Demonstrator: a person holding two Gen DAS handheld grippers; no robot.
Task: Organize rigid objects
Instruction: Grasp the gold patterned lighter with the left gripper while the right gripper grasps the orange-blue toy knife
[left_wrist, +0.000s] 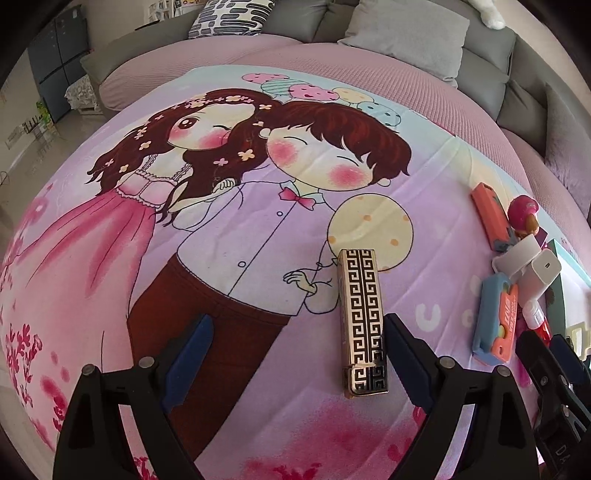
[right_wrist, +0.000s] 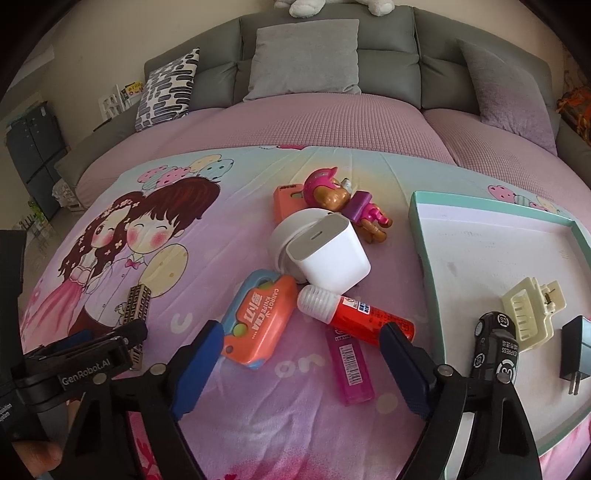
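Note:
My left gripper (left_wrist: 295, 321) hangs open over the cartoon-print blanket (left_wrist: 221, 236). A gold box with a black key pattern (left_wrist: 364, 321) lies between its fingers, close to the right one, and the pads do not press on it. My right gripper (right_wrist: 302, 328) is open above a pile: an orange-and-blue carrot knife (right_wrist: 258, 325), a red glue bottle (right_wrist: 362, 314), a pink case (right_wrist: 349, 362), a white charger (right_wrist: 328, 254) and a pink toy pup (right_wrist: 332, 192). Nothing is gripped.
A teal-rimmed tray (right_wrist: 417, 206) at the right holds a cream hair claw (right_wrist: 528, 310), a black toy car (right_wrist: 495, 347) and a black plug (right_wrist: 574, 350). A grey sofa back with cushions (right_wrist: 306, 55) rises behind the pink cover.

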